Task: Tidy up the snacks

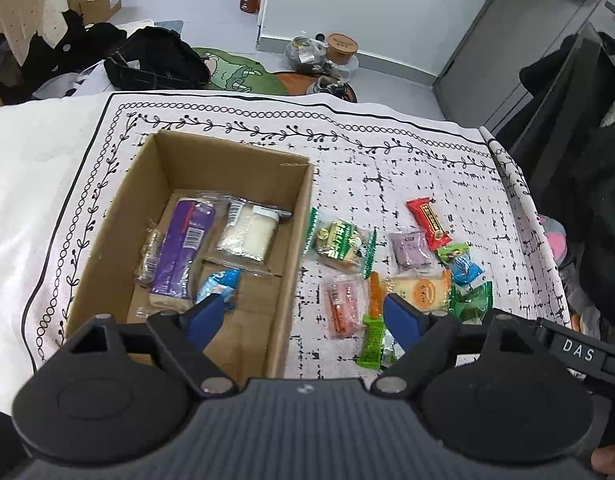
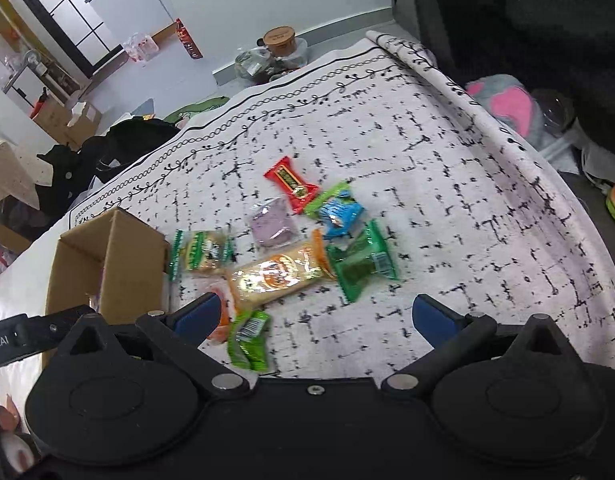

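Left gripper [image 1: 303, 312] and right gripper [image 2: 315, 316] both hover, jaws spread wide, empty.

A white patterned tablecloth [image 1: 407, 168] carries a cardboard box [image 1: 119, 220] and scattered wrapped snacks [image 2: 283, 272] beside it.

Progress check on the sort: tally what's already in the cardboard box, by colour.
Purple packet: 1
Blue packet: 1
Clear packet, white filling: 1
Clear packet, brown filling: 1
Total: 4 in the cardboard box
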Motion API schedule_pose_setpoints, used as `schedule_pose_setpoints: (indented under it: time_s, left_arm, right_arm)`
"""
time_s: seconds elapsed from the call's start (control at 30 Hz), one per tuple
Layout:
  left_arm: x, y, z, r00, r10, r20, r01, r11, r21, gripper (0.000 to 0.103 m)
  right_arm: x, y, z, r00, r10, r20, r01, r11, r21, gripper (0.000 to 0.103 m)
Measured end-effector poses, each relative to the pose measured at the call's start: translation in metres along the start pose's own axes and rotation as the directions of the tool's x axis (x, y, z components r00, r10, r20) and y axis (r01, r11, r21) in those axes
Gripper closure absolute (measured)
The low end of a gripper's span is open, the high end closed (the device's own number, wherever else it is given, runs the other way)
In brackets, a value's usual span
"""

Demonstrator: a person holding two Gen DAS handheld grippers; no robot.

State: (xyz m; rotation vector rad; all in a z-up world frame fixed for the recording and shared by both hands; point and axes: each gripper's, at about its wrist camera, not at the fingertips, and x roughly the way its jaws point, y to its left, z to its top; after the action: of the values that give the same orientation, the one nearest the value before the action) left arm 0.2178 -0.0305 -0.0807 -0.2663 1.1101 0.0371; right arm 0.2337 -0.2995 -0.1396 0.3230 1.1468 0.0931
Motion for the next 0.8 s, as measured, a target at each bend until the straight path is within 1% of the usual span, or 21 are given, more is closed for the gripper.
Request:
schedule_pose_setpoints:
  time_s: [0.13, 0.23, 0.33, 0.43, 0.53, 0.6, 0.67, 0.8]
  left_arm:
    - [0.002, -0.014, 0.000, 1.000, -0.001, -0.006, 0.001, 1.000, 0.030, 0.014]
    - [0.006, -0.024, -0.001, 0.999, -0.025, -0.025, 0.026, 0.999, 0.032, 0.011]
    - [0.011, -0.036, -0.002, 0.999, -0.028, -0.043, 0.030, 0.998, 0.047, 0.010]
    - [0.017, -0.046, -0.004, 0.998, -0.034, -0.055, 0.037, 0.998, 0.050, 0.010]
    - [0.023, -0.056, -0.008, 0.998, -0.030, -0.050, 0.033, 0.998, 0.062, 0.010]
    - [0.029, -0.060, -0.011, 0.998, -0.028, -0.047, 0.031, 0.998, 0.056, 0.010]
    - [0.036, -0.062, -0.014, 0.998, -0.037, -0.052, 0.039, 0.999, 0.038, 0.010]
    - [0.052, -0.066, -0.021, 0.997, -0.049, -0.059, 0.051, 0.998, 0.021, 0.012]
  right_arm:
    - [0.001, -0.016, -0.001, 1.000, 0.016, -0.004, -0.016, 1.000, 0.016, 0.000]
    - [0.002, -0.026, 0.000, 1.000, 0.023, -0.006, -0.023, 1.000, 0.018, 0.000]
    - [0.003, -0.035, 0.000, 1.000, 0.021, -0.003, -0.021, 1.000, 0.014, 0.000]
    - [0.004, -0.042, 0.001, 1.000, 0.018, 0.005, -0.018, 1.000, 0.003, 0.000]
    - [0.007, -0.048, 0.000, 1.000, 0.012, 0.017, -0.011, 1.000, -0.025, 0.001]
    - [0.008, -0.053, -0.001, 0.999, 0.019, 0.029, -0.018, 0.999, -0.029, 0.003]
    - [0.011, -0.060, -0.001, 0.998, 0.052, 0.024, -0.052, 0.999, -0.002, 0.010]
    - [0.022, -0.070, 0.003, 0.996, 0.080, 0.026, -0.081, 0.995, 0.052, 0.015]
